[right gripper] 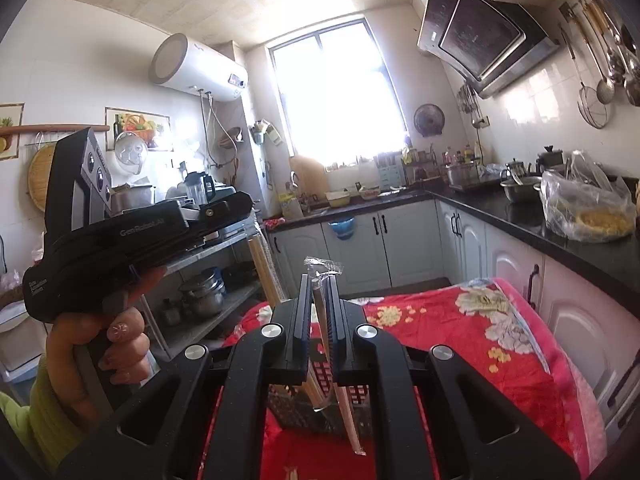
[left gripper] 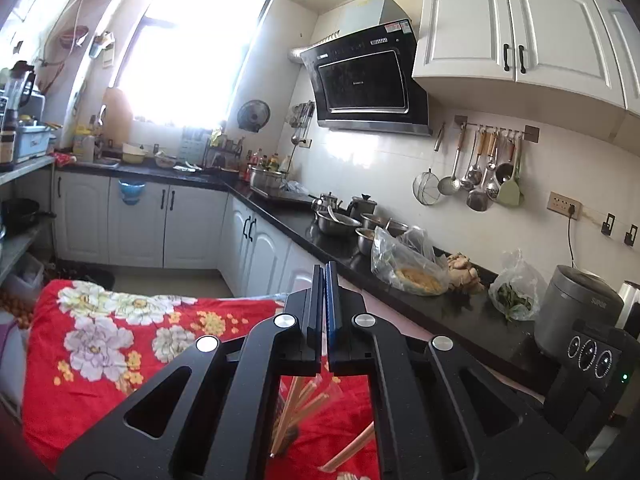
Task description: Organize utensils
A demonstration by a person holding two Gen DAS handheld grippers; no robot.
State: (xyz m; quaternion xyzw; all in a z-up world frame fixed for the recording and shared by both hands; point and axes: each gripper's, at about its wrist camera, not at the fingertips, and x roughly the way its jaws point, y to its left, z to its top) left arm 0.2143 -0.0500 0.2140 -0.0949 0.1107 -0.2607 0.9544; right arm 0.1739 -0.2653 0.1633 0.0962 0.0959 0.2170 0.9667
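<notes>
While black linkage arms are hiding most of the lower frame, the right gripper (right gripper: 320,300) fingers are pinching plastic-wrapped chopsticks (right gripper: 320,312) at centre, above a perforated dark holder (right gripper: 296,408) on the red floral cloth (right gripper: 440,320). At left, the left gripper (right gripper: 240,204) is pressing its fingers together; whether it is holding the wrapped chopstick bundle (right gripper: 266,272) below is unclear.

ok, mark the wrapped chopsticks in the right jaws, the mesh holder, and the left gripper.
wrapped chopsticks (right gripper: 320,300), right wrist view, wrapper between jaws
mesh holder (right gripper: 292,412), right wrist view, front wall
left gripper (left gripper: 325,280), left wrist view, fingertips
</notes>
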